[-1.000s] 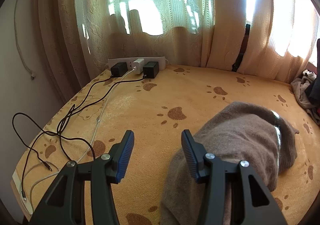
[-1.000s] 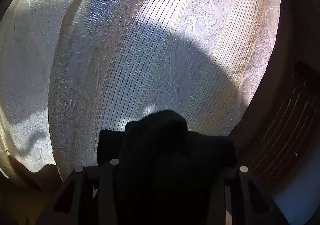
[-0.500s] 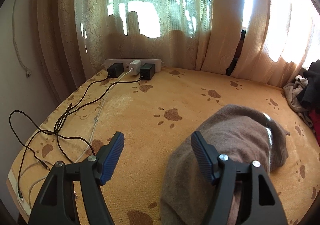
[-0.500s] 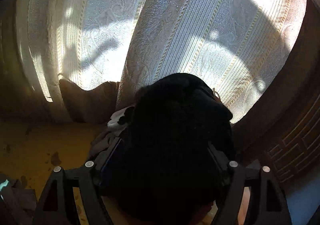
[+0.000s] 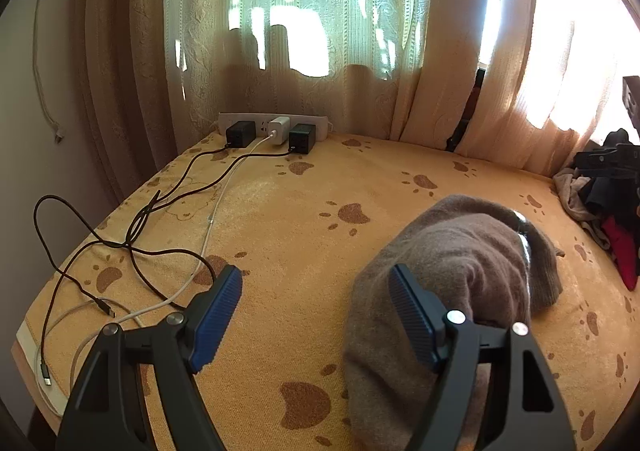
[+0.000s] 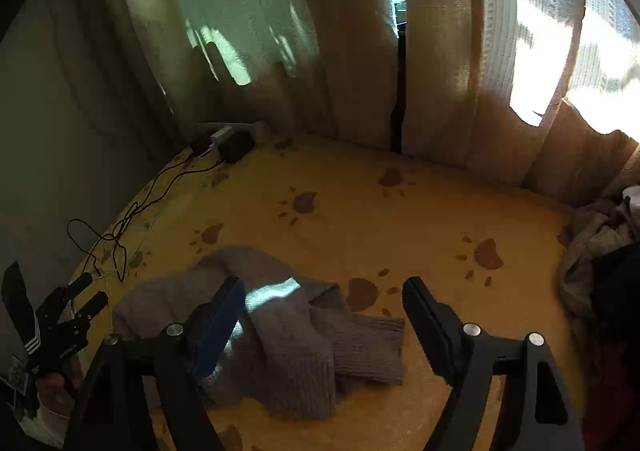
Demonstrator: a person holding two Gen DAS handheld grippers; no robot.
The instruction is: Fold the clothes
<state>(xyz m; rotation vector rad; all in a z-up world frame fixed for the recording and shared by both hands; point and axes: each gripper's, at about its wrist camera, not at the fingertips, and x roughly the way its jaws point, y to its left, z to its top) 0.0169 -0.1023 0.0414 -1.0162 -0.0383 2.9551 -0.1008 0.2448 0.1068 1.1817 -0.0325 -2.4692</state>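
Note:
A brown knitted sweater [image 5: 452,267] lies crumpled on the orange paw-print blanket [image 5: 304,219]. It also shows in the right wrist view [image 6: 288,339], with a sleeve stretched to the right. My left gripper [image 5: 316,311] is open and empty, its right finger over the sweater's near edge. My right gripper [image 6: 324,319] is open and empty, hovering over the sweater. The left gripper shows small at the left edge of the right wrist view [image 6: 86,293].
A white power strip [image 5: 272,127] with plugged adapters sits at the back by the curtains [image 5: 320,31]. Black and white cables [image 5: 132,235] trail over the blanket's left side. A pile of other clothes [image 5: 600,211] lies at the right edge [image 6: 600,271].
My right gripper has let go of a dark garment and swung from the curtain down over the sweater. My left gripper has opened wider and pulled back slightly.

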